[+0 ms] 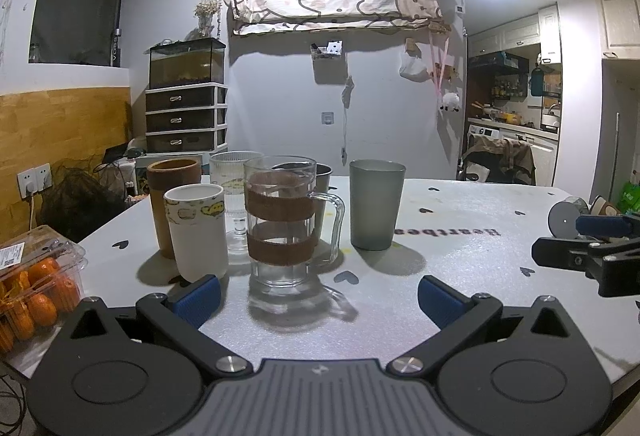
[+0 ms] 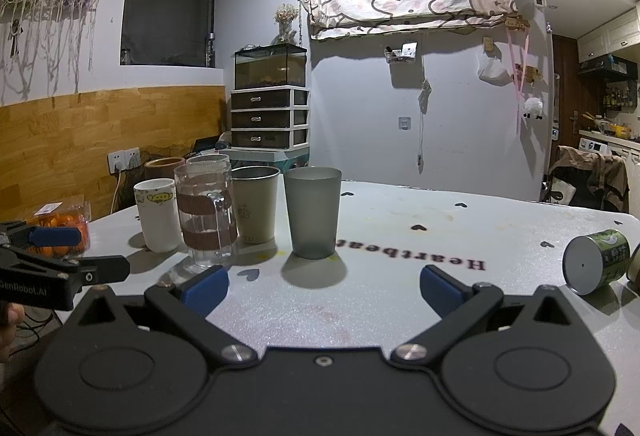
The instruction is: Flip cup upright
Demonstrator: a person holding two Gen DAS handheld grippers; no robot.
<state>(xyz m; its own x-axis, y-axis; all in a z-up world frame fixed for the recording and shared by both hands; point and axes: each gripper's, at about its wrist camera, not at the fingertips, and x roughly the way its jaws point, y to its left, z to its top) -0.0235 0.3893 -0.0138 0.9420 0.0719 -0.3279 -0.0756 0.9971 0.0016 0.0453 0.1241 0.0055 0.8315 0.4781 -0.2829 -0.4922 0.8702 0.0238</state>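
A green patterned cup point(image 2: 596, 261) lies on its side at the table's right edge, grey base toward me; in the left wrist view it point(image 1: 566, 218) shows partly behind the right gripper's finger. My right gripper point(image 2: 323, 286) is open and empty, left of that cup. My left gripper point(image 1: 318, 294) is open and empty, just in front of an upright glass mug point(image 1: 286, 224) with brown bands. Several other cups stand upright in a cluster: a grey tumbler point(image 2: 313, 212), a steel cup point(image 2: 256, 204), a white cup point(image 2: 158, 214).
A clear box of oranges point(image 1: 34, 276) sits at the table's left edge. A brown cylinder cup point(image 1: 172, 204) and a ribbed stemmed glass point(image 1: 236, 196) stand behind the mug. The white table point(image 2: 400, 300) carries heart prints and lettering.
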